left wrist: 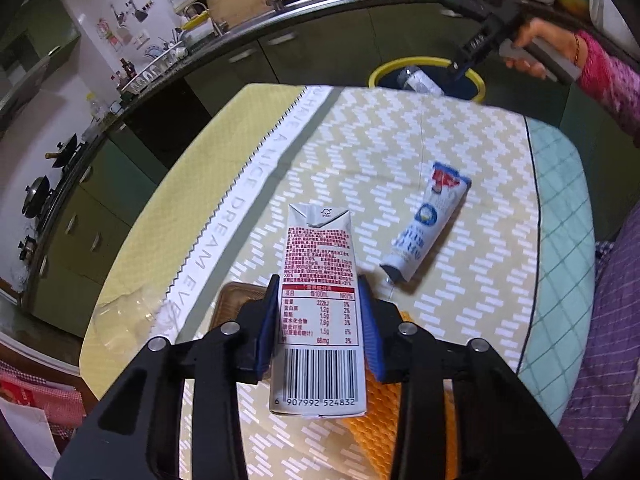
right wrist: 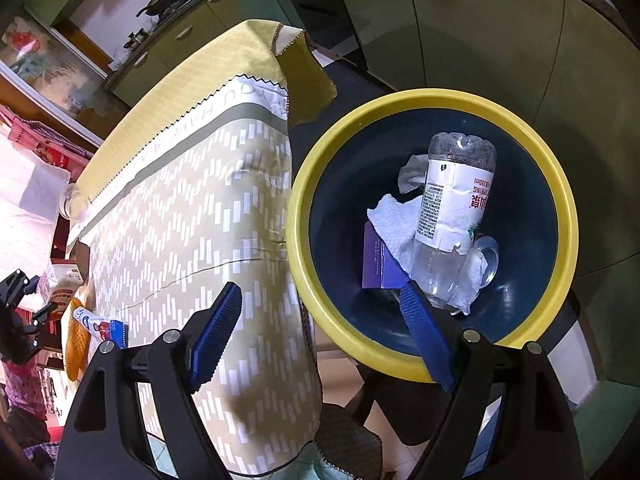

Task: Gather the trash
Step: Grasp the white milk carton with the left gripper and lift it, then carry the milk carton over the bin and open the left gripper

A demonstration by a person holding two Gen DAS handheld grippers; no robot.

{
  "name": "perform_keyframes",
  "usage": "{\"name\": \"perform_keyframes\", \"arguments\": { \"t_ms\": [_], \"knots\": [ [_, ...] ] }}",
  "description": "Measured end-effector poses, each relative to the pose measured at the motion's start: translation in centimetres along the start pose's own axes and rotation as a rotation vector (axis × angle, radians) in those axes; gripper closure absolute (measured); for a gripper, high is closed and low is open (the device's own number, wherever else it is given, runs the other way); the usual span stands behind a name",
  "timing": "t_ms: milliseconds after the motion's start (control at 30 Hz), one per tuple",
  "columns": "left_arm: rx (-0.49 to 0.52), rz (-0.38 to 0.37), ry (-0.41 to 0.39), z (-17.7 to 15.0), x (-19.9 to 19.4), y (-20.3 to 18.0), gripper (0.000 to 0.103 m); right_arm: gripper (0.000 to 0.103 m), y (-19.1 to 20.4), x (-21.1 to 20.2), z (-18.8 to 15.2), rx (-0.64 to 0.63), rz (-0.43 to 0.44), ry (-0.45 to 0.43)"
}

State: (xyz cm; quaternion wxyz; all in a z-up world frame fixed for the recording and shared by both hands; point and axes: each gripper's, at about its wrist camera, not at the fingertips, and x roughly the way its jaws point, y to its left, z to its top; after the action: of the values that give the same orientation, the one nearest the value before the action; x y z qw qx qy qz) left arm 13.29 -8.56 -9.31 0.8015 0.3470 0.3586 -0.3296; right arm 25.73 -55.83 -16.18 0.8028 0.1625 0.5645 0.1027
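A: Left wrist view, status?
B: Left tool (left wrist: 320, 320) has its pads closed on 1 carton (left wrist: 318, 312), which lies on the surface (left wrist: 460, 128). 1 tube (left wrist: 426, 224) lies beside it, not yet collected.
A: Right wrist view?
B: Right tool (right wrist: 320, 336) is released and empty, above the bin (right wrist: 436, 98). Bin holds 1 bottle (right wrist: 450, 216), 1 purple box (right wrist: 378, 260), approx. 2 tissues. Est. 2 items left: carton, tube.

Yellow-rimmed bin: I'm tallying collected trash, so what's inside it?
The bin holds a clear plastic bottle, crumpled white tissue and a purple box. Anything beneath them is covered.
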Motion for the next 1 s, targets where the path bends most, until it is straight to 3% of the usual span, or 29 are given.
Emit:
{"name": "perform_keyframes", "arguments": {
  "t_ms": [233, 467, 600, 833, 1000],
  "knots": [
    [-0.015, -0.04, -0.058, 3.5, -2.3, -0.8, 0.068, 0.023, -0.5, -2.1, -1.0, 0.001, 0.019, -0.056],
    [0.029, -0.181, -0.132, 11.7, -1.6, -3.3, 0.067, 0.023, -3.6, -5.5, -3.5, 0.051, 0.004, -0.129],
    [0.083, -0.252, -0.159, 17.7, 1.4, -6.2, 0.067, 0.023, -6.7, -7.7, -5.4, 0.108, -0.017, -0.173],
    [0.05, -0.362, -0.123, 26.8, 9.5, -10.1, 0.067, 0.022, -11.2, -9.9, -8.3, 0.201, -0.022, -0.22],
    [-0.006, -0.342, -0.09, 30.9, 15.6, -11.8, 0.065, 0.022, -13.3, -10.2, -10.0, 0.25, -0.016, -0.222]
  ]
}}
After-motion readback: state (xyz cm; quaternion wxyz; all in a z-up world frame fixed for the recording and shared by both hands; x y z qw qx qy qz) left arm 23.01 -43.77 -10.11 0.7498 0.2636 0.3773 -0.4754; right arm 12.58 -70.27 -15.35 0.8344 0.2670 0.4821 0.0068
